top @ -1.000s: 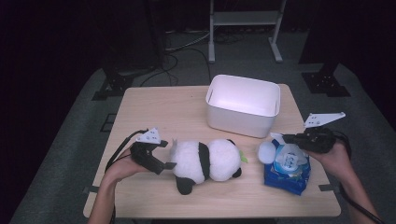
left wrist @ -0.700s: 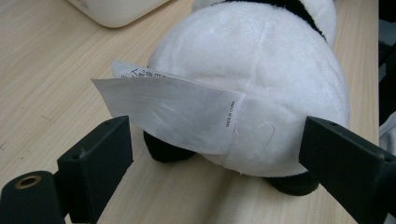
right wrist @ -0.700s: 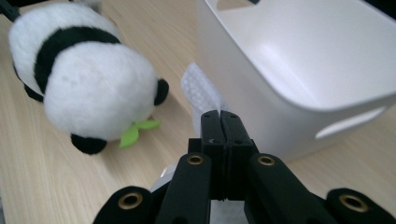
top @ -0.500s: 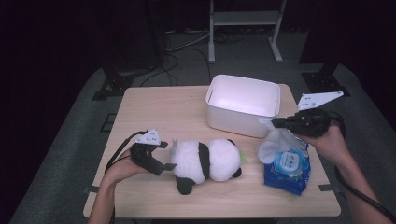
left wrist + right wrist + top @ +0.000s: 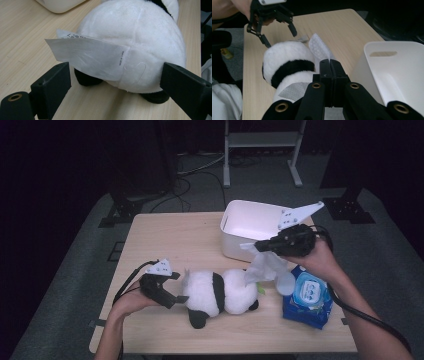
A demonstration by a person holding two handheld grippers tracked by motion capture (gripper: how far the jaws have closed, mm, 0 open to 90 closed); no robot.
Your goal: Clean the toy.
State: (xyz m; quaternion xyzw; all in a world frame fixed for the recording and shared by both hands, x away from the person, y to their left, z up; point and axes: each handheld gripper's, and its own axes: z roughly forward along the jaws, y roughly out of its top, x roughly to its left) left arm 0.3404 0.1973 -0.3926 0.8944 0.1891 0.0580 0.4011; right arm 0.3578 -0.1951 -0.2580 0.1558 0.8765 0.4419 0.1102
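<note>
A black-and-white panda plush [image 5: 220, 292] lies on its side on the wooden table [image 5: 170, 240]. My left gripper [image 5: 180, 287] stands open at its left end, one jaw on each side of the white rump [image 5: 140, 42], where a paper label [image 5: 87, 57] sticks out. My right gripper [image 5: 257, 246] hangs above the panda's other end, shut on a white wet wipe [image 5: 265, 267] that dangles from it. In the right gripper view the wipe [image 5: 319, 50] pokes up past the shut right gripper [image 5: 329, 61], with the panda [image 5: 287, 62] behind it. A blue wipe pack [image 5: 307, 295] lies beneath the right hand.
A white plastic bin [image 5: 250, 222] stands at the back right of the table, just behind my right gripper; its rim [image 5: 402, 45] is close on the right in the right gripper view. Beyond the table, stand legs and cables sit on a dark floor.
My right gripper has risen from the blue pack and moved left toward the bin, drawing the wipe out with it. The left gripper and the panda have stayed put.
</note>
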